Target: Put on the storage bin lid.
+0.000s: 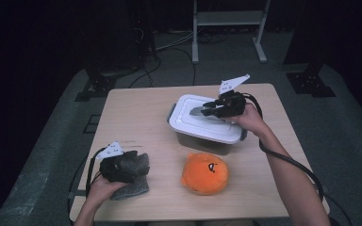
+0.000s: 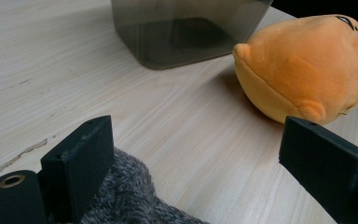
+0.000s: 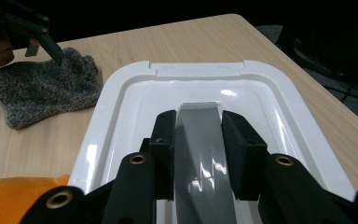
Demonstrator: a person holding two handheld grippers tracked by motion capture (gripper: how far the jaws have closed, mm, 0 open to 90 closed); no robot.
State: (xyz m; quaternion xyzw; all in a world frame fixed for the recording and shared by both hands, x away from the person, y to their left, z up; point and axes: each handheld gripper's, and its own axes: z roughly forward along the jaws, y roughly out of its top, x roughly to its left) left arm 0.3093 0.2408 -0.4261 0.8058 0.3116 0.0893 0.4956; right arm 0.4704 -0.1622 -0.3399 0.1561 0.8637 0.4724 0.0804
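A smoky-grey storage box [image 1: 202, 141] stands mid-table under a white lid [image 1: 188, 126] with a grey handle [image 1: 197, 111] on top. My right gripper [image 1: 207, 109] reaches over the lid from the right and is shut on that handle. In the right gripper view the pads [image 3: 165, 149] squeeze the handle [image 3: 198, 140] from both sides above the lid [image 3: 121, 93]. An orange plush toy [image 1: 205, 173] lies in front of the box. At the front left my left gripper [image 1: 143, 162] rests open on a grey fuzzy cloth [image 1: 134, 188]. Its jaws stand wide apart, gripper [image 2: 198, 140], with the cloth [image 2: 130, 196] beneath one jaw and the plush [image 2: 303, 65] beyond.
The wooden table [image 1: 136, 113] has bare surface at the left and back. A metal rack [image 1: 228, 28] stands on the floor behind it. Cables trail from both grippers off the table's front.
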